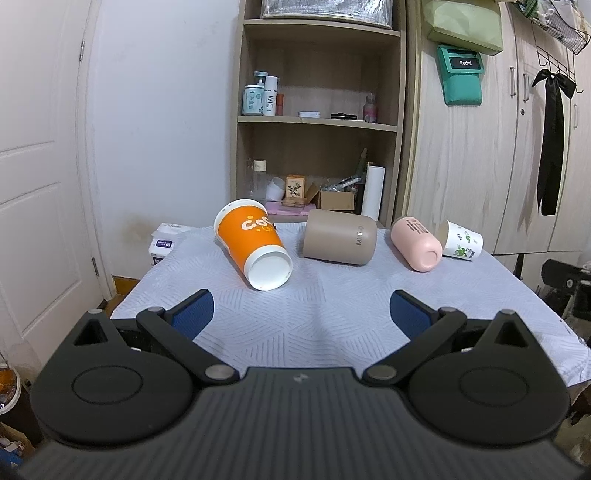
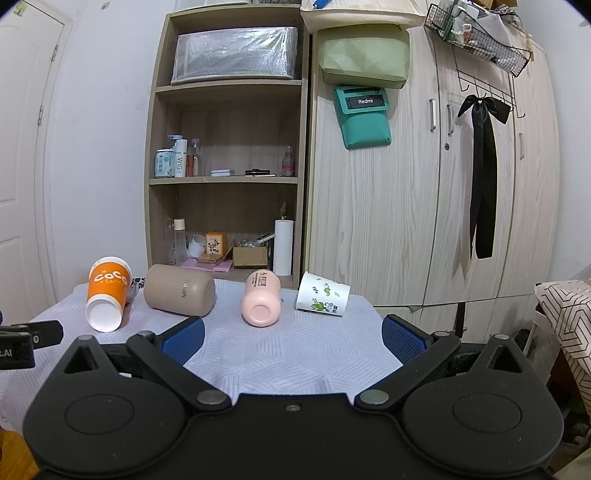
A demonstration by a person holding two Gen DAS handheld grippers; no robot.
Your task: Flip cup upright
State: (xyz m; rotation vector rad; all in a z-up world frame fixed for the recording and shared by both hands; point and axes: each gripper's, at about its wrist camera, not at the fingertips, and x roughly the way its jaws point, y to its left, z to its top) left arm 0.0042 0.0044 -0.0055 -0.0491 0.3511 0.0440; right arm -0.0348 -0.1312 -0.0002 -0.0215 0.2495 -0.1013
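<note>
Orange paper cup lay tipped over at 11 o'clock on the table, beside three more fallen cups. It looked light and easy to squash, so hold its middle softly. Both the left hand-held gripper and right hand-held gripper were wide apart, empty.

A white wall with a panelled door at far left stands behind an open wooden shelf unit. To its right is a pale wood-grain wardrobe, with a black ribbon hanging from a wire rack on it.
</note>
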